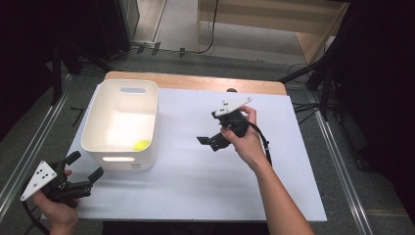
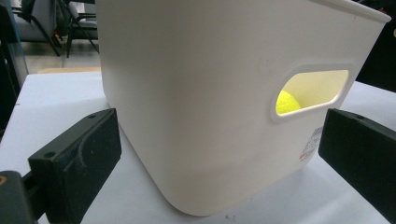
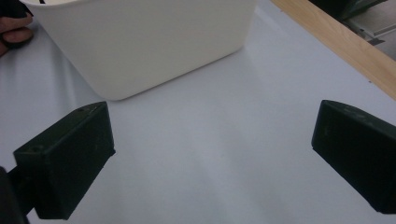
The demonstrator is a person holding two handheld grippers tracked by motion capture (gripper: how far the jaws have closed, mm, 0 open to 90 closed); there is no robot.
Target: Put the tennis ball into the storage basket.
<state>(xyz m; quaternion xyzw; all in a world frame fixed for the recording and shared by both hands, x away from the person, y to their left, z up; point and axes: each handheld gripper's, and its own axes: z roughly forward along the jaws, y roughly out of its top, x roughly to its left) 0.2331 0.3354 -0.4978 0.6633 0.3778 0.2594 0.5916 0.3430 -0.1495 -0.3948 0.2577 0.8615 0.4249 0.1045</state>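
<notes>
Near the tabletop's front-left corner, left gripper [image 1: 84, 168] gapes wide at the white bin [image 1: 121, 123] holding a yellow ball [image 1: 142, 145]; right gripper [image 1: 209, 141], mid-tabletop, equally wide and empty — any nudge likely slides the light bin.

The bin [image 1: 122, 122] looks like smooth, faintly glossy cream plastic. Inside it the yellow-green ball [image 1: 142, 144] seems fuzzy. Under the bin lies a matt white sheet [image 1: 195, 176], over bare wood [image 1: 195, 82] at its far edge. The left gripper [image 2: 219, 154] has matt black pads.
</notes>
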